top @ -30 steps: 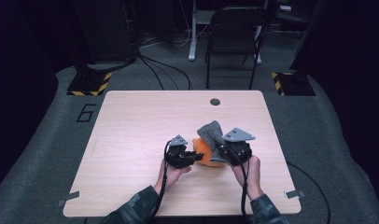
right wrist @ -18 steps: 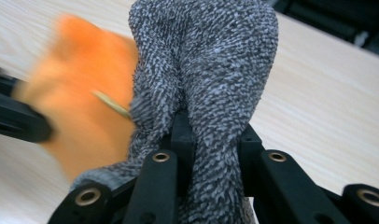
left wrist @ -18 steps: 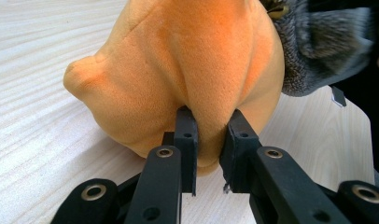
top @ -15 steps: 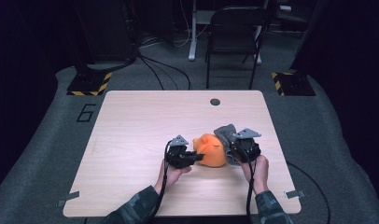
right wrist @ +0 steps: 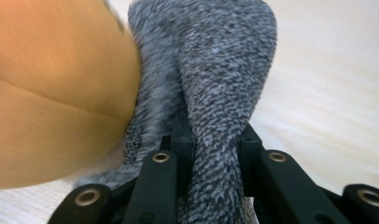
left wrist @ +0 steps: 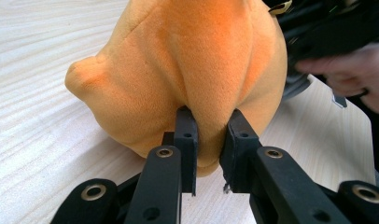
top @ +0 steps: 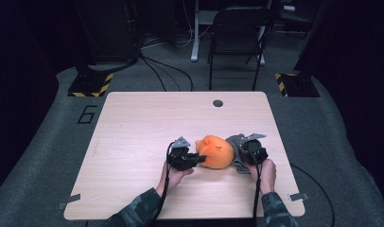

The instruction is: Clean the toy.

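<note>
Two pairs of black jaws were each clamped on soft cloth. We saw the left gripper (left wrist: 209,140) pinching a fold of the orange plush toy (left wrist: 187,70) between its narrow jaws, the pads pressed deep into the fabric on both sides. In the high view that left gripper (top: 198,159) met the orange plush toy (top: 215,151) from the toy's left side, with our left hand (top: 173,174) behind it toward the near edge of the table (top: 133,123). We saw the right gripper (right wrist: 215,140) closed on a strip of grey knitted fabric (right wrist: 215,84), which ran up between its jaws and lay against the orange toy at the left of that view. From above, the right gripper (top: 241,158) sat at the toy's right side, the grey knitted fabric (top: 237,144) bunched between it and the toy, and our right hand (top: 265,172) gripped its body. Toy and cloth rested on the table, right of its middle and nearer its near edge than its far one. A small dark round disc (top: 218,103) lay close to the far edge. Beyond the table stood a folding chair (top: 237,42) on the dark floor
</note>
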`<state>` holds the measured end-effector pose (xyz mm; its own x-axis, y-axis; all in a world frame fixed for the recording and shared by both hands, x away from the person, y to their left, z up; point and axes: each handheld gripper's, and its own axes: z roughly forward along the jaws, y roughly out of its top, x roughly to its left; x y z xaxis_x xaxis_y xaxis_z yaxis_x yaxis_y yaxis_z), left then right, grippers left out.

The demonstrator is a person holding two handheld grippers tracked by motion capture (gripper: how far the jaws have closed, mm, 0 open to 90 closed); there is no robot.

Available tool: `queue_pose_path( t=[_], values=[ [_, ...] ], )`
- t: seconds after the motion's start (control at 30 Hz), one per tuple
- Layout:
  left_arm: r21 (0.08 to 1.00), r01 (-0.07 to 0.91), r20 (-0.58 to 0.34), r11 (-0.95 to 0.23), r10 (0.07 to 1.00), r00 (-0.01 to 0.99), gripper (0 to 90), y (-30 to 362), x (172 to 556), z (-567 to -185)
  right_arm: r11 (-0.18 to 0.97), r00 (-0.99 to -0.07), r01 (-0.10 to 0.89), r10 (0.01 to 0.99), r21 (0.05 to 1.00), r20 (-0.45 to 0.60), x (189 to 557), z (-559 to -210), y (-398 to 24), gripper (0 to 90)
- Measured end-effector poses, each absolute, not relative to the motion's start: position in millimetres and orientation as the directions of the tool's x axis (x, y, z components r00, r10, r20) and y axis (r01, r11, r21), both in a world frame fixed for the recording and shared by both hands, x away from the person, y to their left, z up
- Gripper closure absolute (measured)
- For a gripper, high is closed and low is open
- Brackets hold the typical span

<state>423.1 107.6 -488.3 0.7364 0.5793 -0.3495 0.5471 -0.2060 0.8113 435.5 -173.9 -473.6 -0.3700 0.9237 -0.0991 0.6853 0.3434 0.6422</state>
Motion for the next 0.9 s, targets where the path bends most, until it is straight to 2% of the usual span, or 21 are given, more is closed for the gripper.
queue_pose_path(
  t=[0.07, 0.13, 0.23, 0.37, 0.4, 0.53, 0.57, 0.6, 0.7, 0.9],
  values=[
    [0.812, 0.547, -0.349, -0.206, 0.58, 0.736, 77.6, 107.7, 423.2, -488.3, 0.33, -0.357, 0.677, 0.929, 0.658, -0.098, 432.3, -464.9, -174.7, 75.8],
    [0.813, 0.545, -0.347, -0.206, 0.58, 0.737, 77.6, 107.3, 423.0, -488.3, 0.303, -0.369, 0.592, 0.926, 0.747, -0.083, 417.0, -428.8, -173.0, 75.9],
    [0.816, 0.541, -0.343, -0.206, 0.58, 0.739, 77.5, 107.2, 423.4, -488.4, 0.318, -0.431, 0.507, 0.899, 0.801, -0.084, 400.2, -401.6, -157.3, 76.0],
    [0.811, 0.546, -0.343, -0.21, 0.584, 0.735, 77.0, 107.2, 423.4, -488.6, 0.391, -0.489, 0.509, 0.865, 0.767, -0.117, 397.3, -409.4, -132.0, 76.1],
    [0.813, 0.537, -0.327, -0.226, 0.585, 0.742, 75.7, 106.9, 424.3, -491.0, 0.43, -0.489, 0.528, 0.859, 0.732, -0.152, 402.2, -428.5, -120.2, 76.7],
    [0.825, 0.506, -0.292, -0.251, 0.578, 0.762, 70.2, 107.0, 424.3, -491.9, 0.415, -0.494, 0.536, 0.86, 0.735, -0.125, 406.8, -435.2, -123.5, 76.9],
    [0.832, 0.491, -0.274, -0.259, 0.578, 0.769, 66.6, 106.9, 424.2, -491.1, 0.411, -0.494, 0.539, 0.861, 0.736, -0.119, 407.3, -434.5, -124.9, 76.9],
    [0.838, 0.457, -0.224, -0.298, 0.575, 0.787, 56.8, 105.9, 424.1, -488.9, 0.404, -0.49, 0.54, 0.864, 0.738, -0.114, 407.9, -435.0, -126.2, 76.9],
    [0.835, 0.426, -0.167, -0.347, 0.579, 0.798, 41.0, 108.0, 424.0, -484.4, 0.41, -0.493, 0.539, 0.862, 0.736, -0.12, 408.8, -435.0, -126.7, 76.9],
    [0.843, 0.379, -0.113, -0.381, 0.564, 0.818, 25.3, 116.8, 426.2, -480.6, 0.408, -0.493, 0.541, 0.862, 0.736, -0.117, 410.9, -434.9, -127.5, 76.8]
  ],
)
